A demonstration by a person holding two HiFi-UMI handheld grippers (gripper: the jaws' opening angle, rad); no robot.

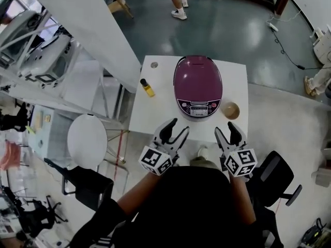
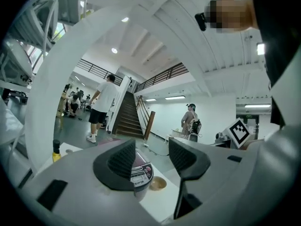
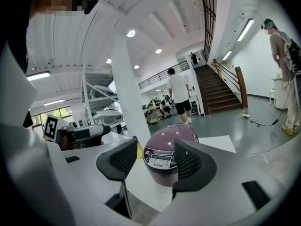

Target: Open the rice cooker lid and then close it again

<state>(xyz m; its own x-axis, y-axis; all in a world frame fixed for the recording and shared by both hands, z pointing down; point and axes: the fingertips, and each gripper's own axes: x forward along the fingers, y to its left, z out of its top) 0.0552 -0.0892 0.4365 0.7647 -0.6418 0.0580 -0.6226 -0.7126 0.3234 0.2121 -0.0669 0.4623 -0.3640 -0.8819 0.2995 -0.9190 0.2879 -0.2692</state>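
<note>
The left gripper [image 1: 177, 128] and right gripper [image 1: 226, 130] sat at lower centre of the head view. The rice cooker [image 1: 198, 106] stood mid-frame on the table [image 1: 155, 110] with its lid [image 1: 197, 79] shut. In the left gripper view the jaws were apart and empty, and in the right gripper view likewise. The glossy, rigid lid probably wanted its front latch pressed.

floor [image 1: 227, 30]: dark grey-green, pretty glossy
counter [image 1: 155, 112]: small, white, square
stairs [image 3: 221, 91]: dark staircase with a railing, far end
pillar [image 3: 127, 93]: fat white column
lights [image 3: 131, 33]: round spots in a white ceiling
seating: round white stool [image 1: 87, 141], black office chair [image 1: 274, 177]
</note>
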